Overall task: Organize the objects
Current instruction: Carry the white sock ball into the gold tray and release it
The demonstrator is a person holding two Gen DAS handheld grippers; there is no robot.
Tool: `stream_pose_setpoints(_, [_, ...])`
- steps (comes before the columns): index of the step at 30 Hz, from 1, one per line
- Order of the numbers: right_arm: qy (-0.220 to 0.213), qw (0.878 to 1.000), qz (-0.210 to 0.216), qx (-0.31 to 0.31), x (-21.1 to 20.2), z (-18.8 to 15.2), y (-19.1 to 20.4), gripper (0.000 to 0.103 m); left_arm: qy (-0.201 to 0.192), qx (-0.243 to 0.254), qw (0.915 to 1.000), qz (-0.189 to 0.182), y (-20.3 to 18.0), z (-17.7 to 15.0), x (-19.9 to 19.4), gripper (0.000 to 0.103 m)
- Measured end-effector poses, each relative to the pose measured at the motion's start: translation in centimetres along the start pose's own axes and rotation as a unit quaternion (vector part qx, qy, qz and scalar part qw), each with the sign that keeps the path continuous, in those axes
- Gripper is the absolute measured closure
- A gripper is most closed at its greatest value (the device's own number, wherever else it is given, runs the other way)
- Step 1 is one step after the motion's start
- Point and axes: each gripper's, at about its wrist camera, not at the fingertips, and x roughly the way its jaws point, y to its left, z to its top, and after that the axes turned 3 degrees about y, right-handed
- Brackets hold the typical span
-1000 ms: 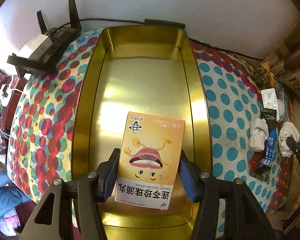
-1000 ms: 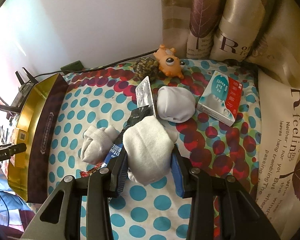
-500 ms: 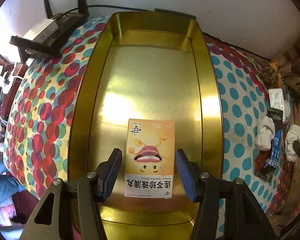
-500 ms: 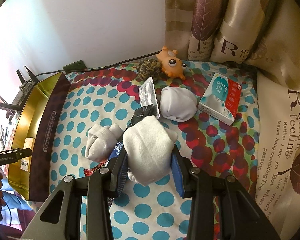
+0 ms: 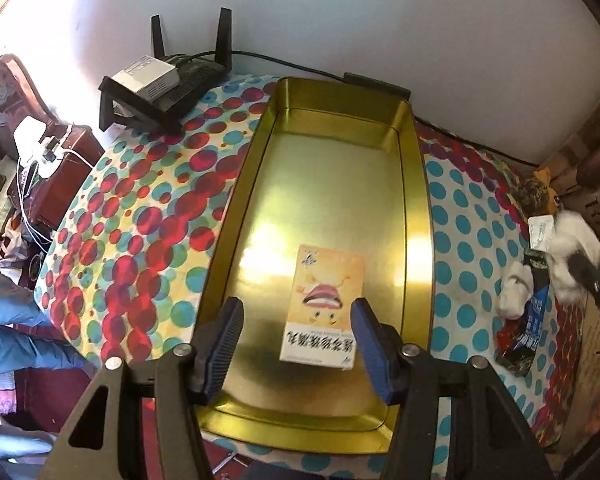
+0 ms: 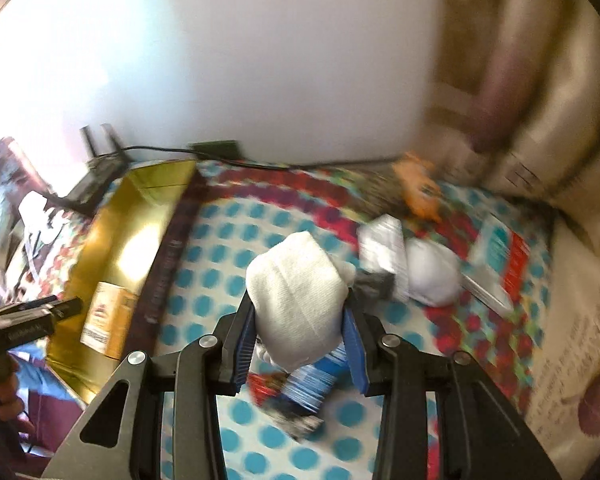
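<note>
My left gripper is open above the near end of a gold tin tray. An orange medicine box lies flat on the tray floor between and beyond its fingers, free of them. My right gripper is shut on a rolled white sock and holds it lifted above the dotted cloth. The tray and box show at the left of the right wrist view, with the left gripper near them. The held sock also shows at the right edge of the left wrist view.
On the cloth lie another white sock, a third sock, a blue-and-black packet, a teal-and-red box, a foil blister and an orange toy. A router stands behind the tray. Curtains hang on the right.
My left gripper let go of the orange box, opened and drew back from it. My right gripper lifted the white sock off the cloth and swung left toward the tray.
</note>
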Motion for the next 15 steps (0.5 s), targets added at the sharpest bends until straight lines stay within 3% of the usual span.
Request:
stream_pose_setpoints(6, [0.005, 0.994, 0.068, -0.09, 2.5, 2.9, 7.7, 0.066, -0.017, 0.015, 0.9994, 0.024, 0.6, -0.8, -1.3, 0.046])
stream_pose_setpoints(15, [0.043, 0.976, 0.112, -0.184, 7.5, 5.6, 16.6, 0.066, -0.024, 0.025, 0.9992, 0.022, 1.5, -1.6, -2.0, 0.046])
